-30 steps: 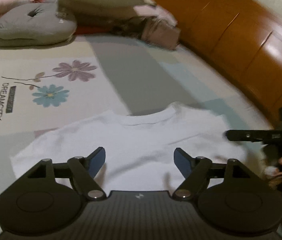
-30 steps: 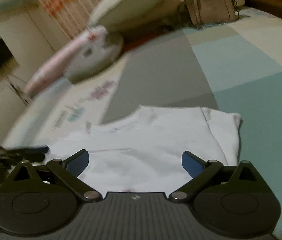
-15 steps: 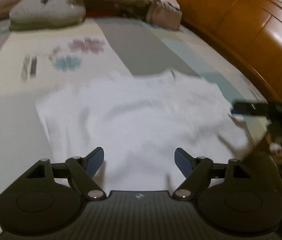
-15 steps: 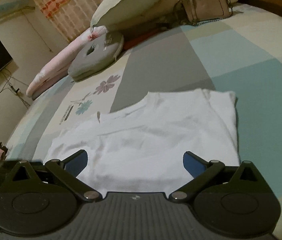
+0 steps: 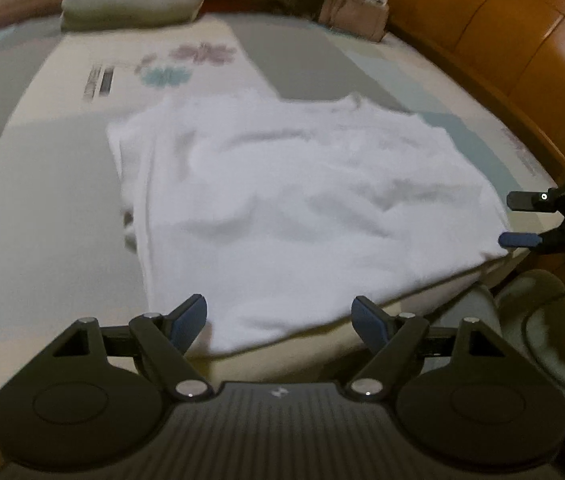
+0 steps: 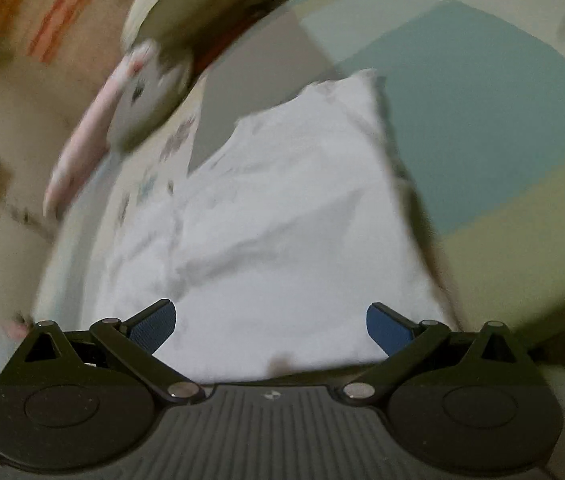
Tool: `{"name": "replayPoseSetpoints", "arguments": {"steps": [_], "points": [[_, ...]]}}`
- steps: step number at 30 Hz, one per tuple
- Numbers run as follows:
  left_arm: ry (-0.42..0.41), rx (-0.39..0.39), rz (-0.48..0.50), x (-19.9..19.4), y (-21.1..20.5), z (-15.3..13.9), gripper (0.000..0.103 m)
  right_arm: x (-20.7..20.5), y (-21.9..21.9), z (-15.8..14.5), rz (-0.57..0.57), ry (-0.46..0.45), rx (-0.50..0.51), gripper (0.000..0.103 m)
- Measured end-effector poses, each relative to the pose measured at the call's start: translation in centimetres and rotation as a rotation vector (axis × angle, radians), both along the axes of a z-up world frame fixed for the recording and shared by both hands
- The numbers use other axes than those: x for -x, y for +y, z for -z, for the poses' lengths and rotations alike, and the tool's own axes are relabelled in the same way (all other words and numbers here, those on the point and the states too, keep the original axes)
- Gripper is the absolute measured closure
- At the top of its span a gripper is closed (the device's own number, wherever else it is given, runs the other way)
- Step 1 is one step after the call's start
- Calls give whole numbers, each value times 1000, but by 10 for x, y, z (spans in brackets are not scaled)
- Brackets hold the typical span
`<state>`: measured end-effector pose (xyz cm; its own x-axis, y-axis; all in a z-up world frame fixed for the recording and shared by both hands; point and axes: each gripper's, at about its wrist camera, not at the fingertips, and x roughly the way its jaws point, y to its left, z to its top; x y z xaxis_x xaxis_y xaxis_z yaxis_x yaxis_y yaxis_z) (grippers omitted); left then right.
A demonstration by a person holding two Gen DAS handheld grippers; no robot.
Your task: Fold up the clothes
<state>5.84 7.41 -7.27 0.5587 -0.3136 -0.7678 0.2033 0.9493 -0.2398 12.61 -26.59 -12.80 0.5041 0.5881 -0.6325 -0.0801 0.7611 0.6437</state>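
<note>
A white T-shirt (image 5: 294, 200) lies spread flat on the bed, collar at the far end, side edges folded in. My left gripper (image 5: 280, 318) hovers over the shirt's near hem with its jaws opening, nothing between the blue pads. In the right wrist view the same T-shirt (image 6: 282, 240) looks tilted and blurred. My right gripper (image 6: 270, 322) stands open above the hem, holding nothing. That right gripper (image 5: 520, 220) also shows at the right edge of the left wrist view, just beside the shirt's right corner, with a hand behind it.
The bedspread (image 5: 42, 220) has grey, cream and teal patches and a flower print (image 5: 186, 64). A grey cushion (image 5: 130, 0) and a pale bag (image 5: 350, 4) lie at the far end. A wooden bed frame (image 5: 522, 52) runs along the right. The person's grey trouser leg (image 5: 522, 308) is below the bed edge.
Both grippers have drawn back toward the near edge of the bed, so more of the shirt shows. The right wrist view has rolled and blurred. The shirt lies still.
</note>
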Motion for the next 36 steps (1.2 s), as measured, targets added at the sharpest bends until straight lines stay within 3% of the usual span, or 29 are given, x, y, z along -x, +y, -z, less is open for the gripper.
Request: {"name": "replayPoseSetpoints", "arguments": {"steps": [4, 7, 11, 15, 21, 25, 32, 36], "points": [[-44, -6, 34, -2, -14, -5, 21, 11, -12, -15, 28, -41, -49, 0], [-29, -18, 40, -9, -23, 5, 21, 11, -4, -14, 15, -51, -37, 0], [39, -10, -8, -14, -18, 25, 21, 4, -1, 6, 26, 9, 19, 0], [18, 28, -50, -12, -6, 18, 21, 4, -4, 6, 54, 15, 33, 0], [-96, 73, -4, -28, -6, -8, 20, -6, 17, -27, 28, -128, 141, 0], [-128, 80, -32, -58, -2, -6, 20, -25, 40, -37, 4, -205, 238, 0], [-68, 86, -152, -85, 19, 22, 20, -52, 63, -14, -15, -199, 356, 0], [-62, 127, -156, -87, 26, 18, 20, -48, 62, 3, -7, -186, 379, 0]]}}
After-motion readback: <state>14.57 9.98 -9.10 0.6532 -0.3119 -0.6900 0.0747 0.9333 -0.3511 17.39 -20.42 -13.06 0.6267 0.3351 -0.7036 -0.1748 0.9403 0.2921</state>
